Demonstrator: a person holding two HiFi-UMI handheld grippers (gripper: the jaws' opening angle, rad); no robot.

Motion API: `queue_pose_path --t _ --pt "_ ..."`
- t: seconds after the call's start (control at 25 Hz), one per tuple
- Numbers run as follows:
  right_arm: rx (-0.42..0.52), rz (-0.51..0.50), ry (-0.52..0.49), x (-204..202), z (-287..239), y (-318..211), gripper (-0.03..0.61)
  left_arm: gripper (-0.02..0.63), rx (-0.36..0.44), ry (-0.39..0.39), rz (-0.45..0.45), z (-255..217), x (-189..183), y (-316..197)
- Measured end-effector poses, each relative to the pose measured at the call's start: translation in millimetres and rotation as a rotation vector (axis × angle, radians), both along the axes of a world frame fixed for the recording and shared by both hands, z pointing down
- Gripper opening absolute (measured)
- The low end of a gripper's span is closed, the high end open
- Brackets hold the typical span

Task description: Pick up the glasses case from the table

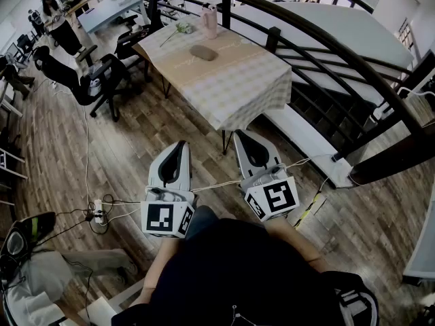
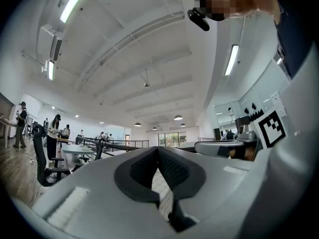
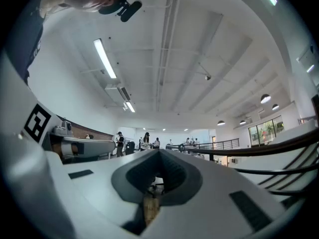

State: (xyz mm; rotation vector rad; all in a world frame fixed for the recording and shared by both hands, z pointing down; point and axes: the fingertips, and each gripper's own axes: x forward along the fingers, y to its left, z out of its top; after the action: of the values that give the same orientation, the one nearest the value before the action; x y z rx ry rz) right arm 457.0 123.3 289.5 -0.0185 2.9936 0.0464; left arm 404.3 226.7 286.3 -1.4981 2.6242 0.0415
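On table [image 1: 239, 88] near glasses case [image 1: 203, 52]: pink bottle [image 1: 209, 21], flowers [image 1: 181, 28]; chairs [image 1: 102, 77] alongside

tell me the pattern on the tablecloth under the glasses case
Pale fine-checked tablecloth with a plain beige band; clearest in the head view.

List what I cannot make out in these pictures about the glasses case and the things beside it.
- Glasses case: head view, too small to tell whether it is shut.
- Same case, gripper views: not seen; the left hand-held gripper and right hand-held gripper aim high, and their bodies fill the lower part.
- Pink bottle: head view, print too small.
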Motion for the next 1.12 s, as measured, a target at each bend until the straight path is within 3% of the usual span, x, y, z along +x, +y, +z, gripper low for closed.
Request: queue_pose_path --t 0.48,0.64,0.84,1.12 --pt "0.007 0.007 0.031 -51.9 16.6 -12.3 0.011 0.012 0.006 0.050 0.059 24.0 -53.5 -18.8" --pt "0.005 0.016 0.041 -99.9 22.3 -20.8 0.011 0.018 0.002 0.058 0.096 29.9 -102.8 -33.4" --pt "0.013 0.031 0.045 -168.0 22.5 -29.8 0.011 0.111 -0.007 0.063 0.137 32.1 -179.1 -51.1" --pt "-0.025 0.086 0.045 -267.2 20.8 -38.2 0.011 0.162 0.003 0.043 0.223 25.8 -282.2 -57.8"
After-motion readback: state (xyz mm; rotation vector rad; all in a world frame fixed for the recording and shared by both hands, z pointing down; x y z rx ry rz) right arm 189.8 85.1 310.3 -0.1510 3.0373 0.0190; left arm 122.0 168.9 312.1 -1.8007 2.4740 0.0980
